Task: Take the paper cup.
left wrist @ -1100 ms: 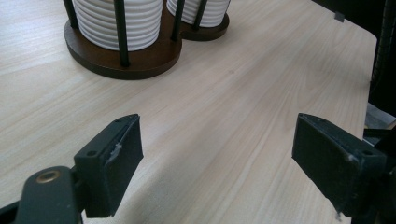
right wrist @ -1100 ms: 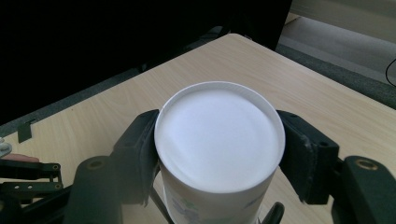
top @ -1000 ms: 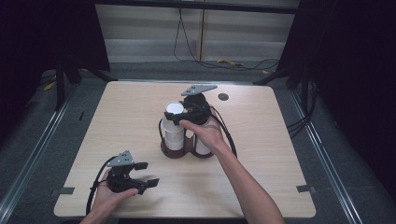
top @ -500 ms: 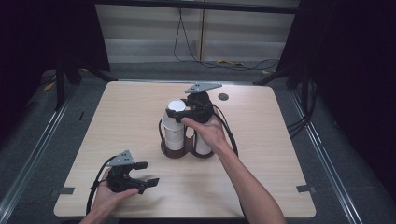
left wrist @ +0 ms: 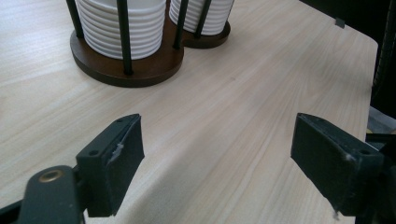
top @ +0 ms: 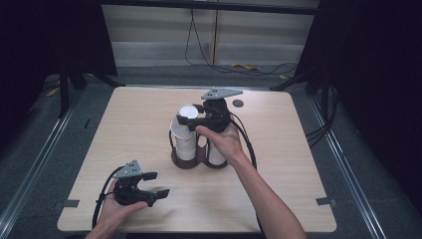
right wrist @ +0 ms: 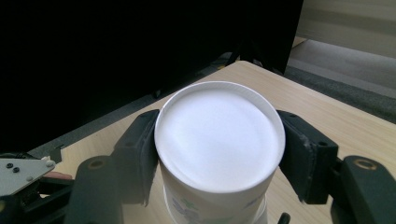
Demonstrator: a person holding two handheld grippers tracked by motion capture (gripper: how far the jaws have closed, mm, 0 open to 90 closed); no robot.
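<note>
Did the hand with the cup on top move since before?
Yes. The right gripper, shut on the top cup, has risen a little against the brown stand, lifting that cup off the stack.

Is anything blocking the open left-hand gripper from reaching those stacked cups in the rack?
Nothing visible: only bare table lies between the open left gripper and the cup rack.
</note>
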